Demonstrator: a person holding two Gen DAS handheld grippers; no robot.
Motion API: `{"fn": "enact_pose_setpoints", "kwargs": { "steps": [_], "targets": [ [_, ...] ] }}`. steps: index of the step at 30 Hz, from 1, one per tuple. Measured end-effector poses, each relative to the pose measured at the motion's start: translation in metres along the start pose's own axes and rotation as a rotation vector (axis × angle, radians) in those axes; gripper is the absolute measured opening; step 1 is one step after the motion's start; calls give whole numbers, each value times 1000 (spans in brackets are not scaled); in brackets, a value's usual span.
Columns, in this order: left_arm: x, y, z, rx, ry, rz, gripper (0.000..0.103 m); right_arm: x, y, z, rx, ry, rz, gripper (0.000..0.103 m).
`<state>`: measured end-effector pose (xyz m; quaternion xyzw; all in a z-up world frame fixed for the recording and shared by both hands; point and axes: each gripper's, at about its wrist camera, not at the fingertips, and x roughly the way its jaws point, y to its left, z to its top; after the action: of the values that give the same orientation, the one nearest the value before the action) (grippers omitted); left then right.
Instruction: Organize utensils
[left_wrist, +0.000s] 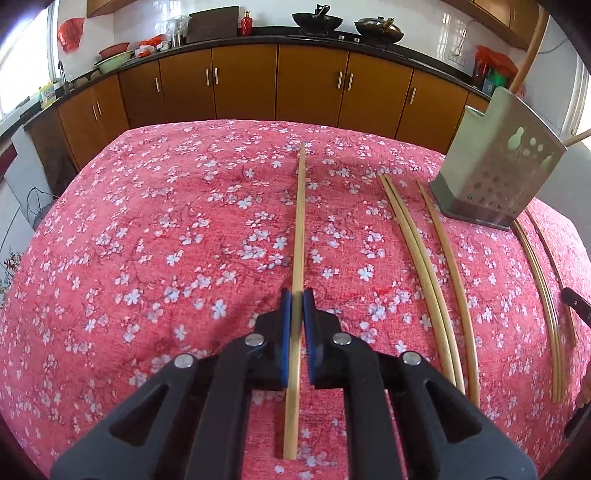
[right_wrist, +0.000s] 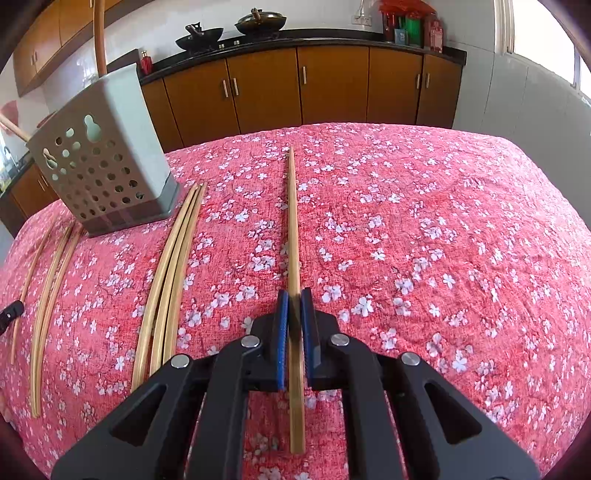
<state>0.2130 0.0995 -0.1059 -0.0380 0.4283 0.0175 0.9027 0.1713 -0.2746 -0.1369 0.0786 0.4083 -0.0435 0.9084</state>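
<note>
Left gripper (left_wrist: 297, 295): fingers clenched on 1 chopstick (left_wrist: 300, 221), blue pads pressing it from both sides, thin end running ahead of the fingertips, thick end trailing back under the linkage. Whether lifted clear of the floral cloth (left_wrist: 166, 240) or lying on it, cannot tell. To the right of these fingers, 3 loose chopsticks (left_wrist: 424, 251) flat on the worktop, 2 touching and 1 just beside. Beyond and to the right, perforated utensil holder (left_wrist: 495, 173) upright, a long wooden handle (left_wrist: 530, 48) already standing in it. Further right, 3 more loose chopsticks (left_wrist: 543, 280) past the holder's base.

Right gripper (right_wrist: 293, 295): fingers likewise clamped on a single chopstick (right_wrist: 293, 221), same lengthwise lie between the pads. Holder (right_wrist: 107, 158) ahead and left of these fingers, a bundle of 3 (right_wrist: 173, 266) between fingers and holder.

Risks from here, judged only:
- Thin round stick, narrow pad contact: likely to swivel or slide out during tilting toward the holder.
- Grip near mid-length, so a long free tip; easy to strike the holder's rim or wall and tip the light holder over.
- Both sticks heading to 1 opening from opposite sides: possible clash of tips, or with the handle already inside.
- Low sweep across the worktop: scattering of the loose sticks, snagging the cloth.
</note>
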Motion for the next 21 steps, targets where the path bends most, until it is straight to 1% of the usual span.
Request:
{"fn": "enact_pose_setpoints", "kwargs": {
  "steps": [4,21],
  "targets": [
    [0,-1,3,-5,0,-2,11,0,-3,0,13,0,14,8],
    [-1,2,-1,-17,-3,-14,11,-2,1,-2,6,-2,2,8]
  ]
}}
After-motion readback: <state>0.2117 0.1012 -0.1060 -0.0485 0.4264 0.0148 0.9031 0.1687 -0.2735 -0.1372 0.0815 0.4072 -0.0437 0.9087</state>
